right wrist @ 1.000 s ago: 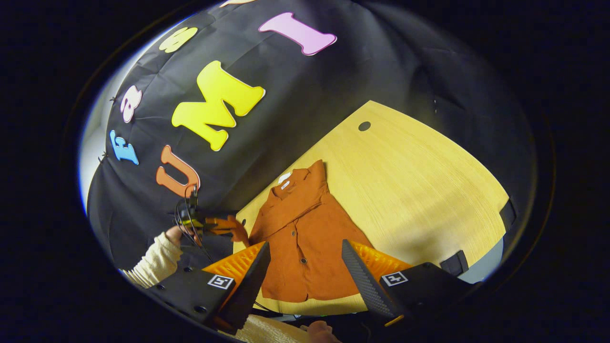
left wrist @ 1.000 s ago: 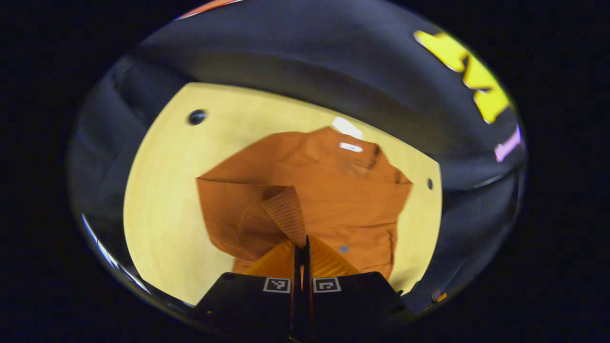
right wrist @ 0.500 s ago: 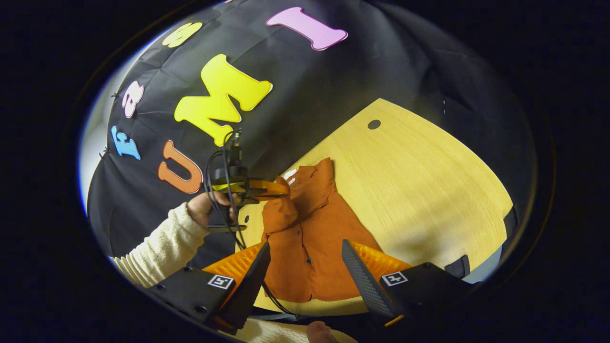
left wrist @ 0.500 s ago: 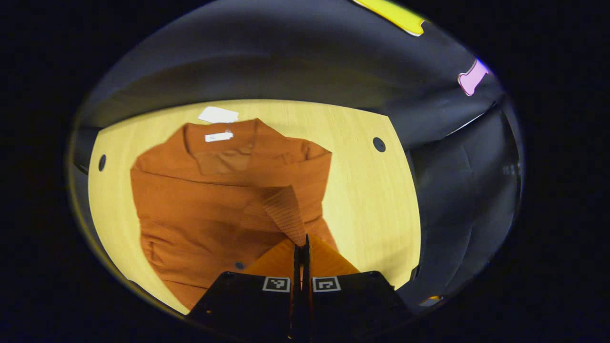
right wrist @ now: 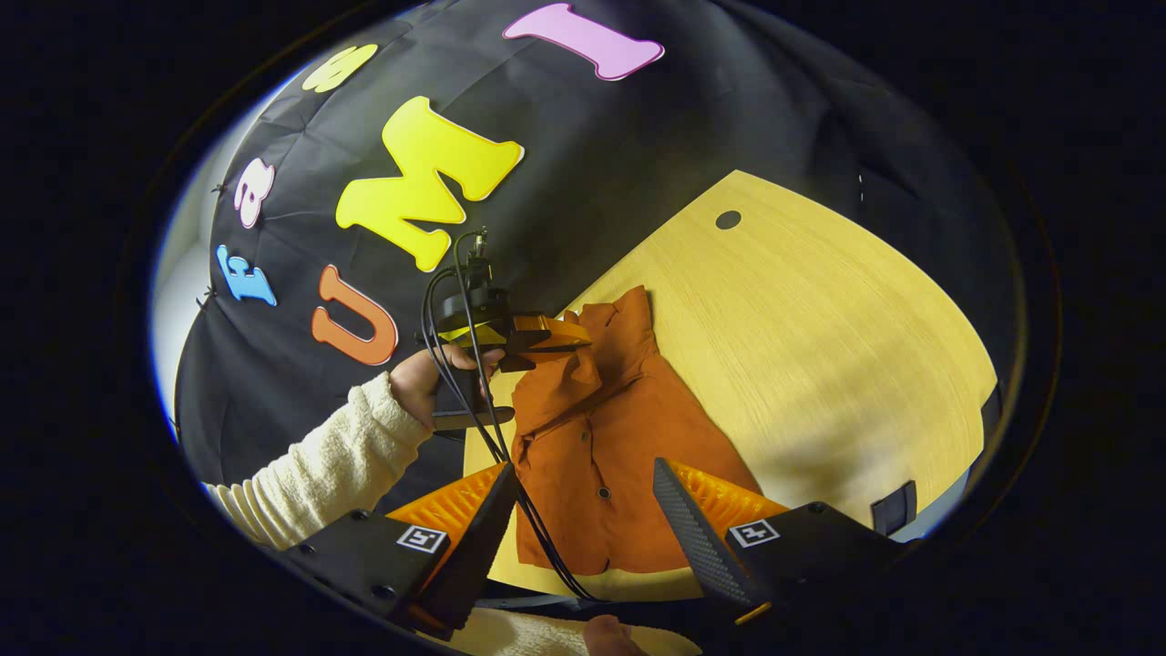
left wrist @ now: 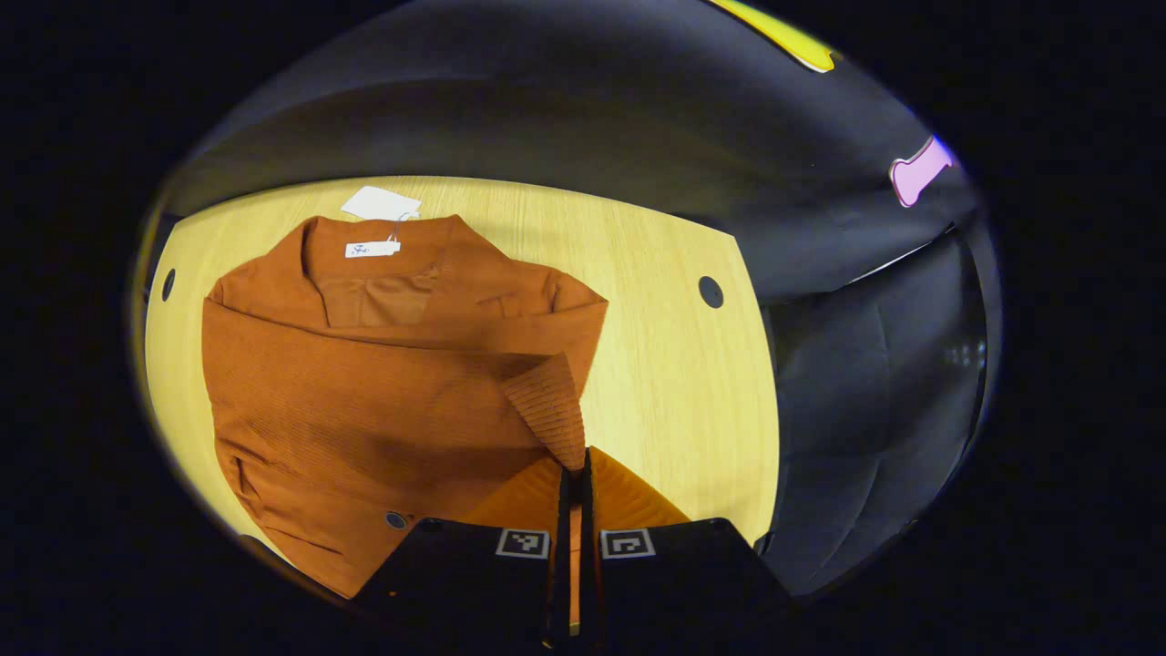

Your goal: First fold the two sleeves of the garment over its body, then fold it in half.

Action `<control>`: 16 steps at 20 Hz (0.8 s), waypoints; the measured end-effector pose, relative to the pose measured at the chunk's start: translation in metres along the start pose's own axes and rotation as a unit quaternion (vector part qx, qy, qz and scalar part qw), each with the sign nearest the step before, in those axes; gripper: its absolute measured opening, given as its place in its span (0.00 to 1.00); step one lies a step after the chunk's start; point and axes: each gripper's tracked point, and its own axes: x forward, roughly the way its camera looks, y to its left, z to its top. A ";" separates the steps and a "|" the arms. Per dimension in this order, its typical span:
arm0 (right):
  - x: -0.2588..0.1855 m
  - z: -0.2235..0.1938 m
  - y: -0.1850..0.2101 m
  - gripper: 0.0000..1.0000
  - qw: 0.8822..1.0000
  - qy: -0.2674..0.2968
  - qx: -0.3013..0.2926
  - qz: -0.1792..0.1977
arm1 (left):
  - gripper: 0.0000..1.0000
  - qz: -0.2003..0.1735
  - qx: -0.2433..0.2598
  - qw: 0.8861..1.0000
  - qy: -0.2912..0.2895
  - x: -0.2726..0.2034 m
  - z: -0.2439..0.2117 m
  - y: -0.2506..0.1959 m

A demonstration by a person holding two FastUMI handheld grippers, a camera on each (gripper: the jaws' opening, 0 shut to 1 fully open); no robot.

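The left tongs (left wrist: 574, 460) grip the sleeve cuff (left wrist: 547, 405) over the garment (left wrist: 364, 401), right tongs (right wrist: 583, 524) wide at 6 o'clock; halving is left.

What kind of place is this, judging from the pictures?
Probably a recording booth, not a home: a black cloth wall behind a bare wooden table, one orange garment, and a person holding cabled tongs.
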 end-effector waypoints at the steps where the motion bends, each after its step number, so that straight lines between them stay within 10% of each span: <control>1: 0.001 0.000 0.001 0.96 1.000 0.000 0.002 0.004 | 0.07 -0.008 0.003 1.000 -0.006 -0.002 0.002 -0.004; 2: 0.001 0.000 0.000 0.96 1.000 0.000 0.003 0.005 | 0.00 -0.019 0.005 1.000 -0.012 -0.002 0.003 -0.008; 5: 0.002 -0.004 0.001 0.96 1.000 0.002 -0.007 0.005 | 0.52 -0.035 0.000 0.999 -0.019 -0.009 0.004 -0.013; 7: 0.003 -0.010 0.003 0.96 1.000 0.008 -0.009 0.007 | 0.75 -0.065 -0.013 0.998 -0.019 -0.016 0.000 -0.021; 8: 0.003 -0.013 0.004 0.96 1.000 0.012 -0.010 0.007 | 0.68 -0.068 -0.019 0.997 -0.024 -0.019 0.001 -0.022; 10: 0.004 -0.018 0.005 0.96 1.000 0.016 -0.016 0.006 | 1.00 -0.058 -0.018 0.997 -0.047 -0.025 0.001 -0.011; 16: 0.018 -0.031 0.014 0.96 0.999 0.029 -0.032 0.007 | 0.98 -0.047 -0.001 0.987 -0.154 -0.071 -0.013 0.039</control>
